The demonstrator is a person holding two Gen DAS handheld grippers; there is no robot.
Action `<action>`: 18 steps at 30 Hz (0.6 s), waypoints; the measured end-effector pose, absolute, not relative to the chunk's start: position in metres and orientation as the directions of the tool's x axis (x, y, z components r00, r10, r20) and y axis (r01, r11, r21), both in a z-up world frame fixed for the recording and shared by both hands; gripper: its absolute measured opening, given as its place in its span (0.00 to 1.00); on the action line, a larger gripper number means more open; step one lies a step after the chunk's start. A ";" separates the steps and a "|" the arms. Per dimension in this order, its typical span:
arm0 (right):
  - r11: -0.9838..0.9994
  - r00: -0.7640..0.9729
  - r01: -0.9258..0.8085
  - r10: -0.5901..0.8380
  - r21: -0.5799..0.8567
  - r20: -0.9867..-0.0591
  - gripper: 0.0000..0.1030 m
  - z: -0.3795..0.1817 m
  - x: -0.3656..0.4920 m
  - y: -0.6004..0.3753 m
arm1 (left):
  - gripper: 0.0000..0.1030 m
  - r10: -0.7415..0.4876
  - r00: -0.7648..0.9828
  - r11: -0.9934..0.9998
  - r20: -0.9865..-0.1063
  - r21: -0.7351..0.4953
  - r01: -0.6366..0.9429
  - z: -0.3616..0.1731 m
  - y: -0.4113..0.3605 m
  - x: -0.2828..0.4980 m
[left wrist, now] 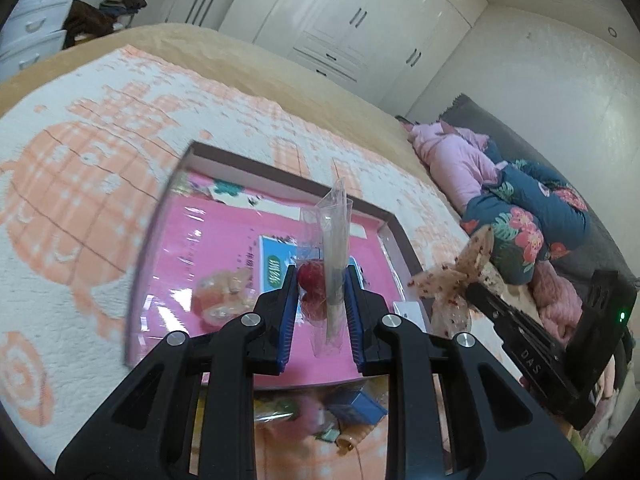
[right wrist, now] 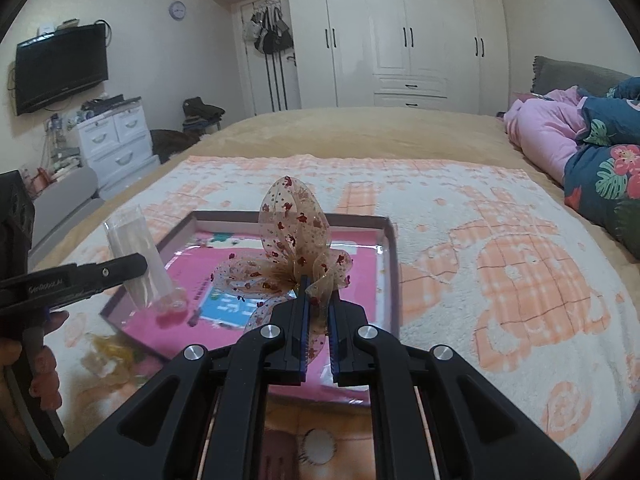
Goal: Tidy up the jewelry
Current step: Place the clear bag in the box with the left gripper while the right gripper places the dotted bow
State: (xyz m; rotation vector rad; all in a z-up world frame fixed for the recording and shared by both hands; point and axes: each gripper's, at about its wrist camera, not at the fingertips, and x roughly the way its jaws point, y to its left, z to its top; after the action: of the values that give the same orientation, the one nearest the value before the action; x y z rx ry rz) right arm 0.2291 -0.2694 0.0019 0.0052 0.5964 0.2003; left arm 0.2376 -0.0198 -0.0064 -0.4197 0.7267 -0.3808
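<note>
My left gripper (left wrist: 321,276) is shut on a clear plastic bag (left wrist: 334,232) with a red ornament (left wrist: 313,284) inside, held above the pink-lined box (left wrist: 168,264). The bag also shows in the right wrist view (right wrist: 136,252). My right gripper (right wrist: 317,292) is shut on a sheer gold ribbon bow with red flecks (right wrist: 294,244), held above the same box (right wrist: 390,264). The bow shows at the right in the left wrist view (left wrist: 460,280). A pale pink hair piece (left wrist: 222,292) and a blue card (left wrist: 276,268) lie in the box.
The box sits on a peach-and-white blanket (right wrist: 500,240) on a bed. More small items lie on the blanket in front of the box (left wrist: 344,412). Folded clothes and floral bedding (right wrist: 600,148) are at the right. White wardrobes (right wrist: 400,36) stand behind.
</note>
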 end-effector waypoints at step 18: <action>0.986 0.748 -0.160 0.153 0.049 -0.646 0.08 -0.035 0.268 -0.273 | 0.15 -0.510 0.596 0.851 -0.619 -0.461 0.250 -0.039 -0.054 0.258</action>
State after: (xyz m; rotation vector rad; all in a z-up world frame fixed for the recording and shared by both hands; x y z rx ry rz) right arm 0.2683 -0.2733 -0.0348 -0.0101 0.7057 0.1713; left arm 0.2580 -0.0538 -0.0393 -0.3450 0.8208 -0.4516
